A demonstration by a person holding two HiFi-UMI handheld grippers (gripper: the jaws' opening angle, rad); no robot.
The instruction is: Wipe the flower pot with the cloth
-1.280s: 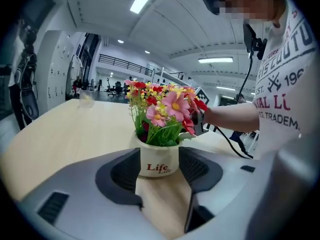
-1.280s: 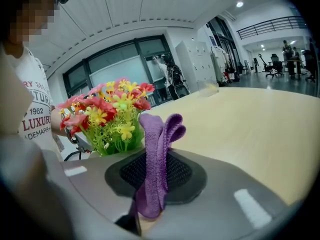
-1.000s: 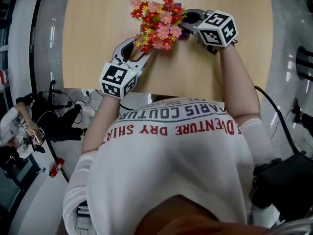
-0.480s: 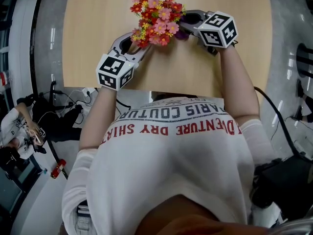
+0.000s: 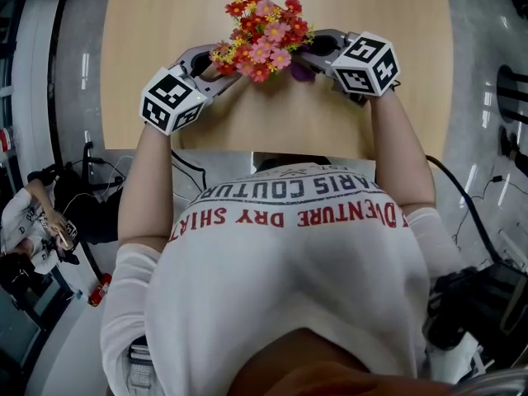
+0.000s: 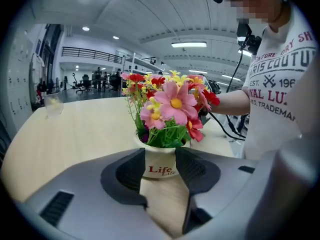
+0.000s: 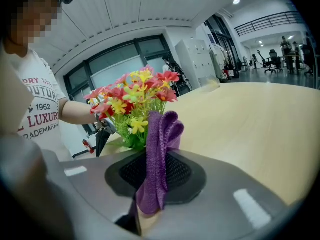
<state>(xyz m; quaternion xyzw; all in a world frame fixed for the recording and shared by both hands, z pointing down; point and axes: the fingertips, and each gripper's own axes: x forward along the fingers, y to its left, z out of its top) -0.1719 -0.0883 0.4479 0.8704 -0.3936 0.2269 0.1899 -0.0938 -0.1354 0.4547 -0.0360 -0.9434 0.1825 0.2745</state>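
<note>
Left gripper [image 5: 213,58] rolls, its marker cube swinging up-left in head view, jaws just closing on the flower pot [image 6: 161,170]. Flowers [image 5: 262,30] shift up slightly. Right gripper [image 5: 305,56] shifts slightly.

A pale wooden table [image 5: 165,23] stands on grey floor [image 5: 78,48] beneath ceiling strip lights [image 6: 189,44], near tall windows [image 7: 120,66]

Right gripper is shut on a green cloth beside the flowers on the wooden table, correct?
Not quite. The cloth clamped in the right gripper is purple, not green, as the right gripper view shows. It is beside the flowers on the wooden table.
</note>
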